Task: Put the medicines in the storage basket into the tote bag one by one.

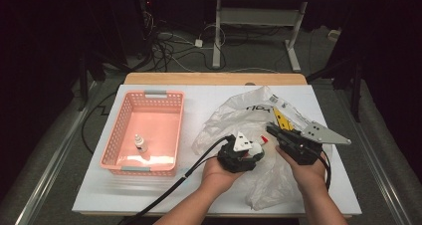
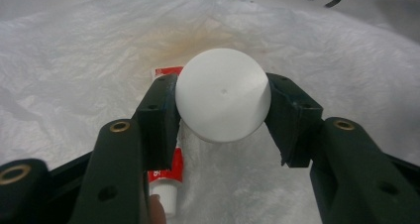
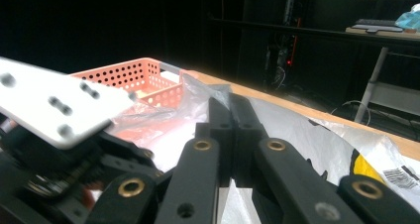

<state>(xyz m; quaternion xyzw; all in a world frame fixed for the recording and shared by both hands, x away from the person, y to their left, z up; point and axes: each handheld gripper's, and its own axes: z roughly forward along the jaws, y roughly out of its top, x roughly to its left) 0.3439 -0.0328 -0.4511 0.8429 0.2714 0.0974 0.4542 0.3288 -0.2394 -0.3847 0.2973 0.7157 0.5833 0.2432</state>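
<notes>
My left gripper (image 1: 258, 146) is shut on a white round object (image 2: 223, 95), smooth and dome-like as seen end on, with both jaws pressed against its sides. It hangs low over a crumpled white plastic bag (image 1: 238, 116). A red and white tube (image 2: 166, 177) lies on the bag just under the left jaw. My right gripper (image 1: 271, 130) sits to the right, its jaws closed together (image 3: 230, 102) with the bag's thin film drawn up to their tips. The bag carries black print and a yellow patch (image 1: 281, 119).
A pink perforated basket (image 1: 112, 135) stands at the left of the white tabletop (image 1: 149, 190) with a small white bottle (image 1: 141, 143) upright inside. The table's wooden far edge (image 1: 214, 78) runs behind. Cables lie on the floor beyond.
</notes>
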